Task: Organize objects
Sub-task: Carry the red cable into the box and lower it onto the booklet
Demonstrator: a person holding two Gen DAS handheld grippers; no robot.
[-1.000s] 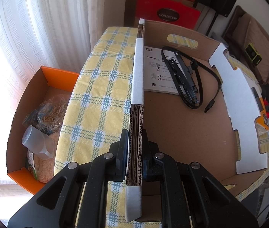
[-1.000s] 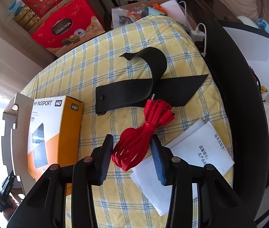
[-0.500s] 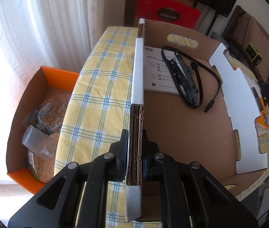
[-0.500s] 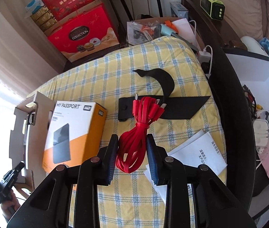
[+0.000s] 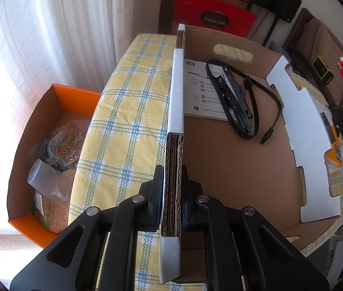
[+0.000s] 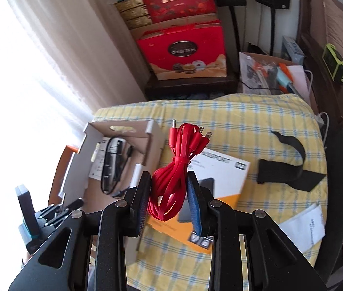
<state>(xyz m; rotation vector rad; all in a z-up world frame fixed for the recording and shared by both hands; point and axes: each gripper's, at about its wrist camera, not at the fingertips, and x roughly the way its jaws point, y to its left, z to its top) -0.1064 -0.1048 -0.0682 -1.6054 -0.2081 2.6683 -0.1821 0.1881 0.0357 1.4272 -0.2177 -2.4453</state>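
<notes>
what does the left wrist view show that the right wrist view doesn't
Only the left wrist view: the left tongs shut on the cardboard box wall, and an orange box on the floor holding bags and a cup.

Only the right wrist view: the right tongs gripping the red cable, the black strap and white paper on the cloth, the full hard drive box.

Both: the cardboard box with black cable and leaflet, the checked cloth, the red gift bag. The red cable also shows small at the left view's right edge.

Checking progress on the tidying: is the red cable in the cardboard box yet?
Not yet. The red cable hangs in the right claw, above the table, beside the box.
</notes>
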